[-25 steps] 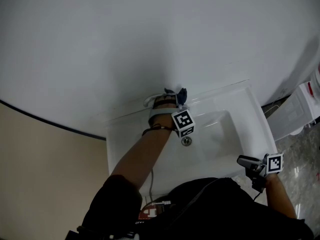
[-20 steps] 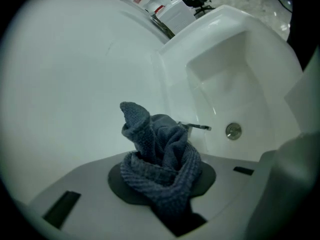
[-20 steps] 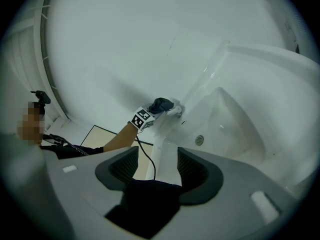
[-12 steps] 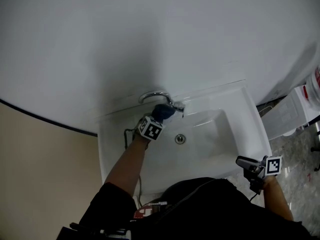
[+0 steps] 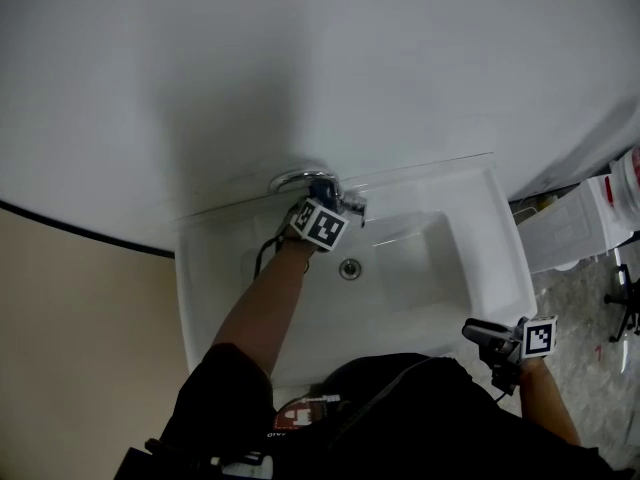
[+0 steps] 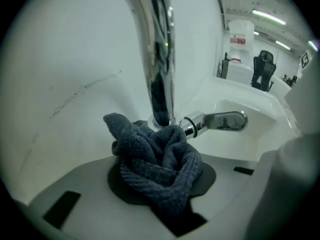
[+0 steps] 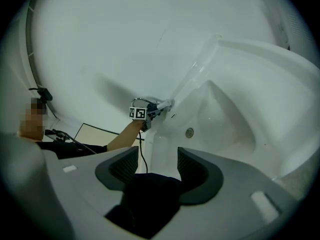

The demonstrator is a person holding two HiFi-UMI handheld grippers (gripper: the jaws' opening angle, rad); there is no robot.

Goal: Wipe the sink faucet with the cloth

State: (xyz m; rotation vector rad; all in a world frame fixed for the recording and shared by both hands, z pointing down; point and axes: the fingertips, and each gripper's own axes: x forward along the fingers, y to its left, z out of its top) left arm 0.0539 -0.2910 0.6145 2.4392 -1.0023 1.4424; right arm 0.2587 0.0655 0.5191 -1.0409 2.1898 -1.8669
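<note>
Dark blue-grey terry, the cloth [image 6: 157,169] sits bunched and pinched between the jaws of the left gripper [image 6: 161,194], its front folds against the foot of the chrome faucet [image 6: 160,59], just beside the lever handle [image 6: 226,120]. The faucet rises from the back ledge of a white sink [image 5: 470,258] with a round drain [image 5: 349,267] in its basin, set against a plain white wall [image 5: 300,68]. A beige floor [image 5: 80,318] lies to the left. The right gripper [image 7: 152,166] hangs off the sink's front right corner, jaws spread, nothing between them. Only the left gripper view shows the room beyond: an office chair [image 6: 263,70] and ceiling strip lights [image 6: 270,17]. Only the head view shows a white bin [image 5: 575,223] beside the sink.
</note>
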